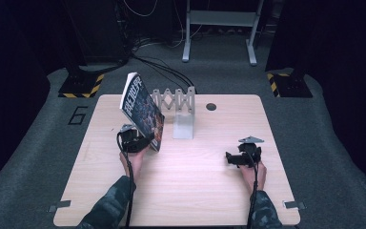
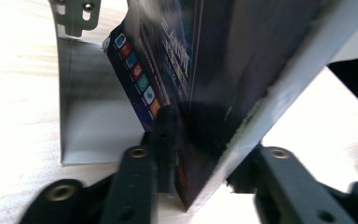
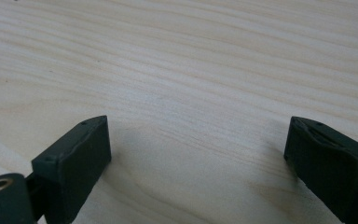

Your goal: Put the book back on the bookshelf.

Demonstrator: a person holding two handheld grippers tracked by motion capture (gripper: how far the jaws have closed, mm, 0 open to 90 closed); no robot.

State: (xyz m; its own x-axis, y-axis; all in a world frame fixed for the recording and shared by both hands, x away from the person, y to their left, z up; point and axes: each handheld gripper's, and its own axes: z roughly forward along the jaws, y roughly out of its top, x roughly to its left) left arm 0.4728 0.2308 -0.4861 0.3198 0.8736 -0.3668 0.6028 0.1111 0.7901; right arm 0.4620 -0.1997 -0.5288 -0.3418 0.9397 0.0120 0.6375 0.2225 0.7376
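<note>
A book (image 1: pixel 141 109) with a dark illustrated cover and white page edges stands tilted, top leaning left, at the table's left-centre. My left gripper (image 1: pixel 134 141) is shut on its lower corner. The left gripper view shows the book (image 2: pixel 223 70) clamped between the two black jaws, my left gripper (image 2: pixel 200 177) pressing both sides. Just right of the book stands a grey expandable book rack (image 1: pixel 180 110), its white plate (image 2: pixel 98 121) visible behind the book. My right gripper (image 1: pixel 240 157) rests low on the table at the right, open (image 3: pixel 198 149), with bare wood between its jaws.
The wooden table (image 1: pixel 195 186) has a small round hole (image 1: pixel 211 106) near its far edge. Beyond it lie dark floor, cables and a metal frame's legs (image 1: pixel 219 28). Yellow-black striped bases (image 1: pixel 81 86) stand at both far corners.
</note>
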